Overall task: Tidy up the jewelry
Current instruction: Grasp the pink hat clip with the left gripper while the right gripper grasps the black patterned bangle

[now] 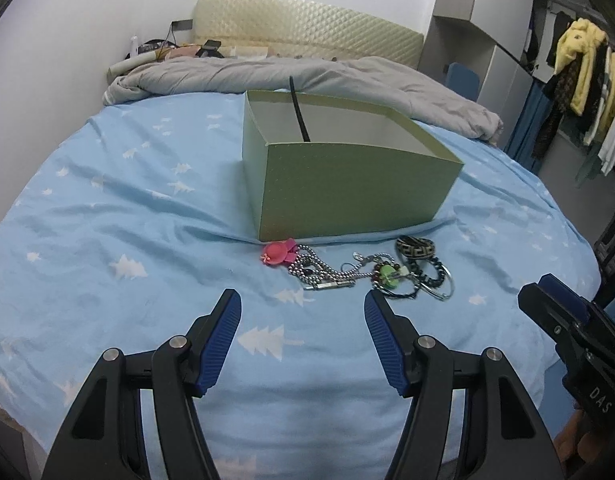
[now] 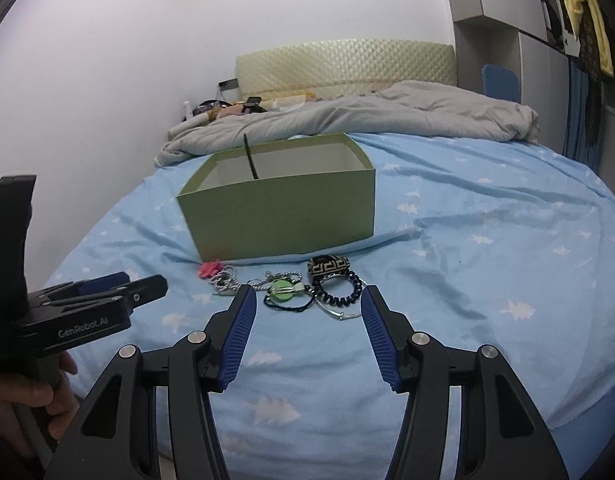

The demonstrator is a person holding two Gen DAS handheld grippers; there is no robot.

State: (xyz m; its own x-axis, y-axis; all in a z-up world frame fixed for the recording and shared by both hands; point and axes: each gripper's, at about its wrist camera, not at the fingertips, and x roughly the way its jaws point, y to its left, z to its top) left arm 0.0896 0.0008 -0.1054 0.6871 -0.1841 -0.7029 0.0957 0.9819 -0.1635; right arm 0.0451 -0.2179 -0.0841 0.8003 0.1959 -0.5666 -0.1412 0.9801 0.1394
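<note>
An open green box (image 1: 347,188) (image 2: 279,216) stands on the blue bed sheet, with a black strip (image 1: 297,110) leaning inside it. Just in front of the box lies a small heap of jewelry: a pink flower piece (image 1: 277,253) (image 2: 209,269), a silver ball chain (image 1: 311,270) (image 2: 225,282), a green round piece (image 1: 387,272) (image 2: 281,292), a black-and-gold patterned bangle (image 1: 415,247) (image 2: 328,267) and a black coil bracelet (image 1: 435,276) (image 2: 343,292). My left gripper (image 1: 301,298) (image 2: 147,282) is open and empty, short of the chain. My right gripper (image 2: 307,292) (image 1: 541,288) is open and empty, just short of the green piece and the coil bracelet.
The blue sheet with white tree prints (image 1: 107,220) covers the bed. A grey duvet (image 1: 307,76) is bunched behind the box, below a padded headboard (image 1: 307,28). Clothes hang on a rack (image 1: 579,80) at the right. A hand (image 2: 23,396) holds the left gripper's handle.
</note>
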